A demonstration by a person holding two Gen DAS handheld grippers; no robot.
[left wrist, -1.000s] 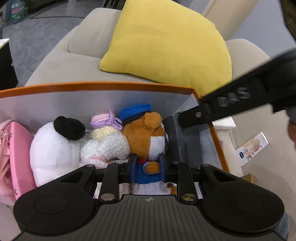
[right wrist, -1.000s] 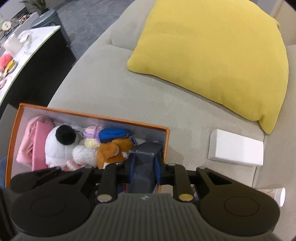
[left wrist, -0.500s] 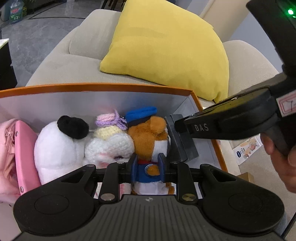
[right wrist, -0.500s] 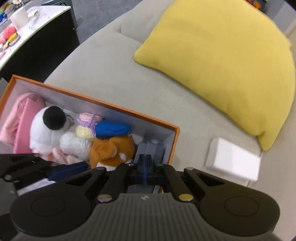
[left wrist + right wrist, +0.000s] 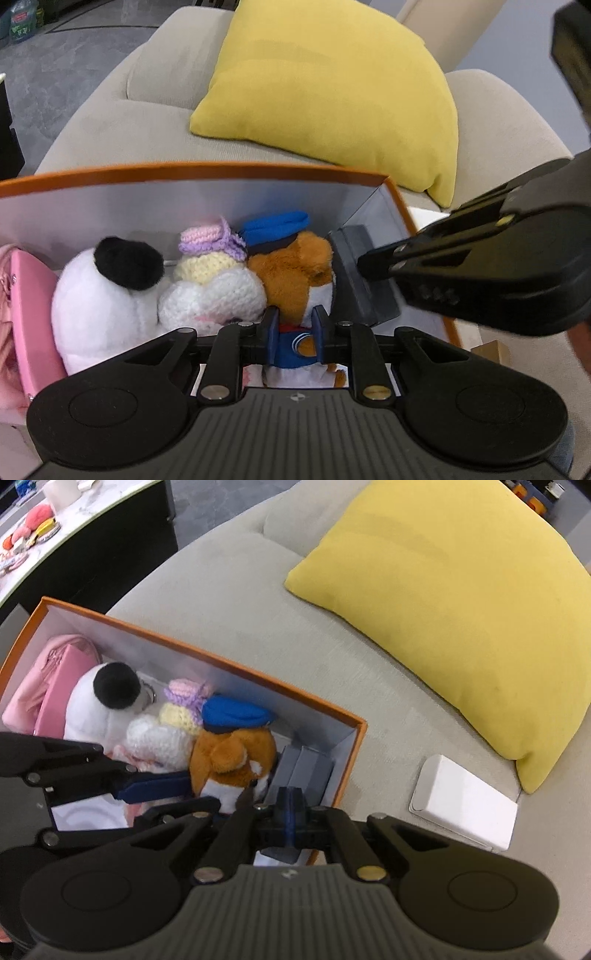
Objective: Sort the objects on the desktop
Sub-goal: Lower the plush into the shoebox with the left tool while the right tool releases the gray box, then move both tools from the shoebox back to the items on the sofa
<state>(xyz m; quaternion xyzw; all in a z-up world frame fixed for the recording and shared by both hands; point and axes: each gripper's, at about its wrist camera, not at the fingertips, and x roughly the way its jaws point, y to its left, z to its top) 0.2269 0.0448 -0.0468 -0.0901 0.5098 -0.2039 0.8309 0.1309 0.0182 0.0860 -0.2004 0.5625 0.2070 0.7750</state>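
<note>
Desktop objects are seen mostly packed already: the orange-rimmed box [image 5: 357, 738], resting on a beige sofa [image 5: 229, 590], is filled in a row from left to right. At its left end a pink pouch [image 5: 55, 686] is stood against the wall; next to it a white plush with a black ear [image 5: 99, 698] is wedged, then a crocheted doll in a pink and purple hat [image 5: 177, 709], then a brown plush in a blue cap [image 5: 229, 753], and at the right end a grey case [image 5: 306, 771] is leaned against the wall.

The left gripper [image 5: 293, 334] is closed on the blue-clad body of the brown plush, its jaws having just been closing with the toy between them; it is judged that the toy is being seated or straightened. The right gripper [image 5: 290, 812] is held over the near right corner of the box with its fingers pressed together and nothing between them.

The sorting is judged nearly finished as far as the box goes. A white flat box [image 5: 465, 808] is left outside on the sofa, near a yellow cushion [image 5: 461, 602], and further small items are seen on a far table [image 5: 74, 513]; whether these belong to the task cannot be told.
</note>
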